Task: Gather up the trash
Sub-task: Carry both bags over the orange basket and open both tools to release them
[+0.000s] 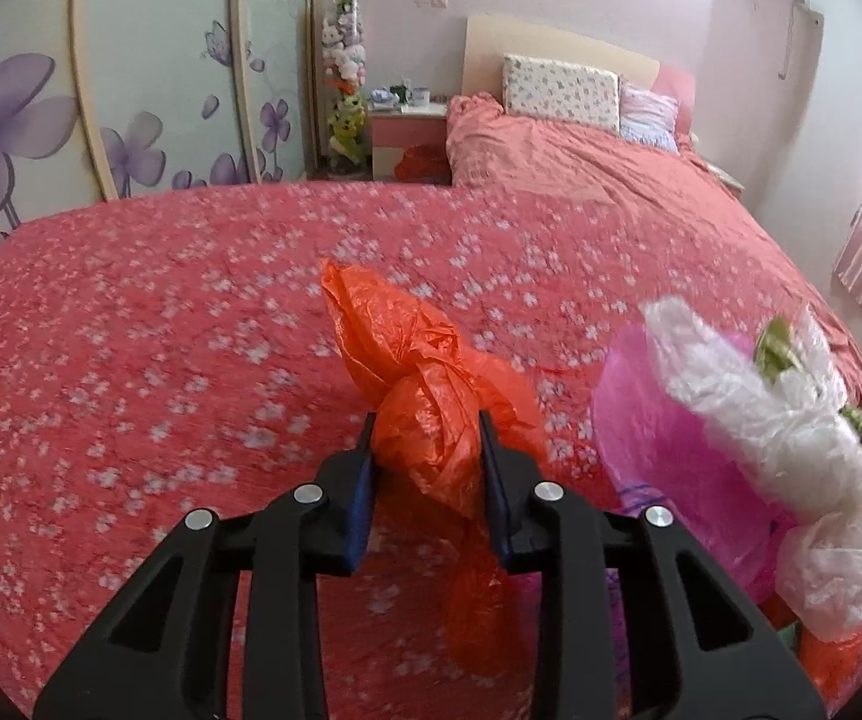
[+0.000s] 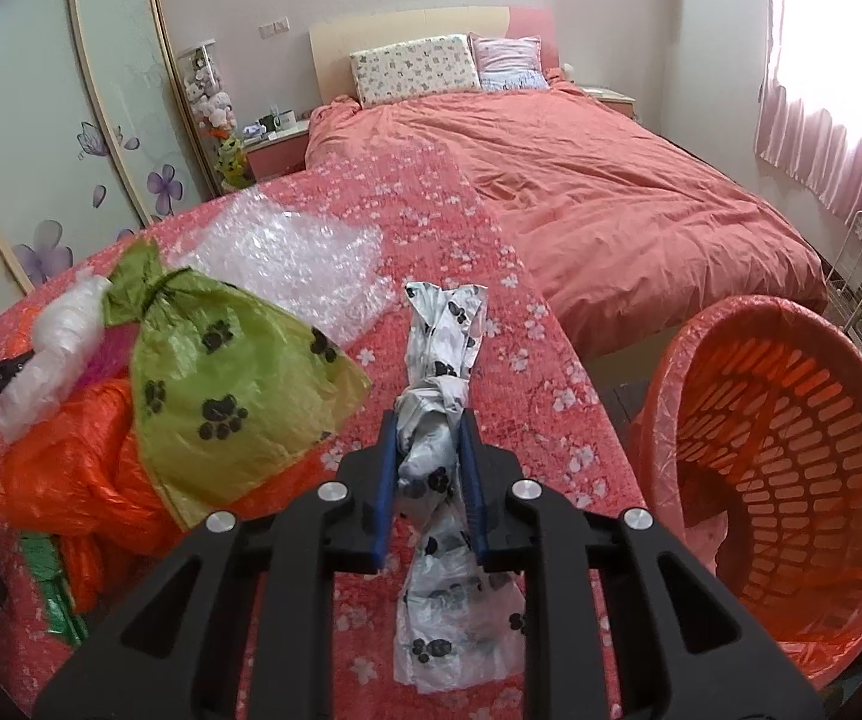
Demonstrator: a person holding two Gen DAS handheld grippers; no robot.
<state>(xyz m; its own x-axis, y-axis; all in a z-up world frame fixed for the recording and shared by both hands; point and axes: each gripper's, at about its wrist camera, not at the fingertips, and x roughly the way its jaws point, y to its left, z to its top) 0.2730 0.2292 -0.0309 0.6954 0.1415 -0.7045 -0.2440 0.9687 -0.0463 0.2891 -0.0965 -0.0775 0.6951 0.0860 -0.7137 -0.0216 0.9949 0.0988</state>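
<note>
The left gripper is clamped on the knotted orange plastic bag, raised over the flowered red cloth. The right gripper pinches the knotted white paw-print plastic bag near the cloth's right edge — the orange slatted basket just beyond. Keep both grips firm, carry right bag across first — release inside the rim.
</note>
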